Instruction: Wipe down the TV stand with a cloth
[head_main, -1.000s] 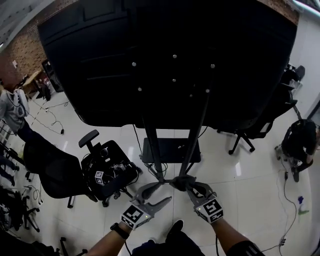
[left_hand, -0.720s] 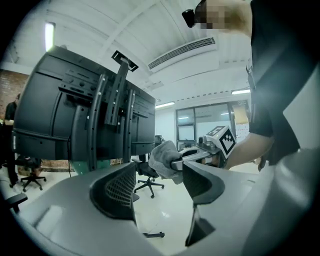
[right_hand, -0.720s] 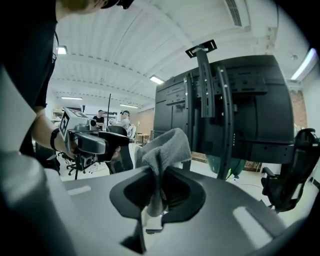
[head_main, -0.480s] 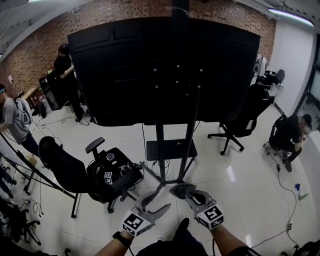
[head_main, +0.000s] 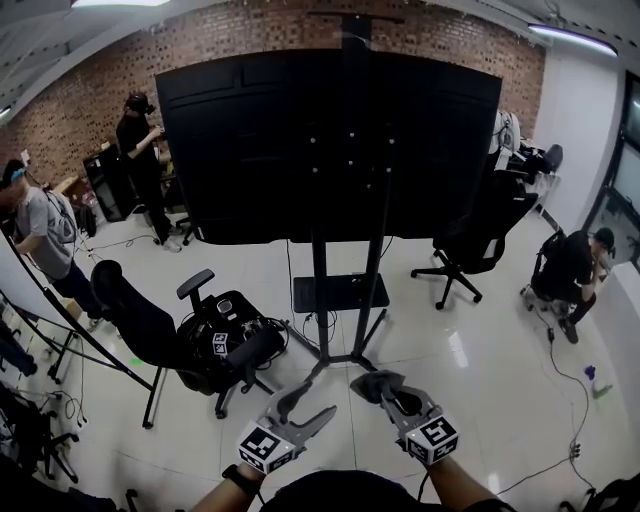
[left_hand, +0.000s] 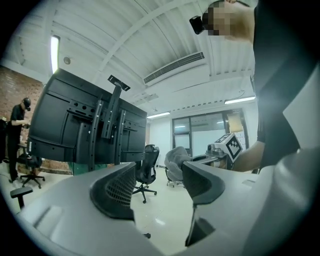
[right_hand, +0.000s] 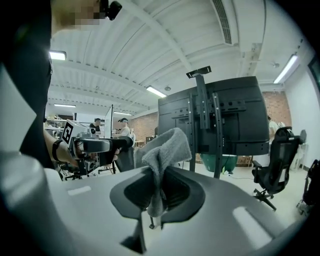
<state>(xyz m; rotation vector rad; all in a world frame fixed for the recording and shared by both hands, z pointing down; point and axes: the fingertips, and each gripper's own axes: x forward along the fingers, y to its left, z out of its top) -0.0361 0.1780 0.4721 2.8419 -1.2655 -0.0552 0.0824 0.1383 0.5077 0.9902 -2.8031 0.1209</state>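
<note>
Looming TV stand (head_main: 322, 280): upright on the white floor, black screen's back facing the viewer, apart from both grippers.
Office chair (head_main: 215, 345): left of the stand's base.
Left gripper (head_main: 312, 398): jaws apart, nothing between them.
Right gripper (head_main: 388, 395): clenched on the cloth.
Cloth (head_main: 372, 383): grey, bunched, poking out past the right jaws.

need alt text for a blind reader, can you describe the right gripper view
The right gripper is shut on a grey cloth, which sticks up from between its jaws. Farther off, the back of a big black TV rises on its stand in a bright room.
</note>
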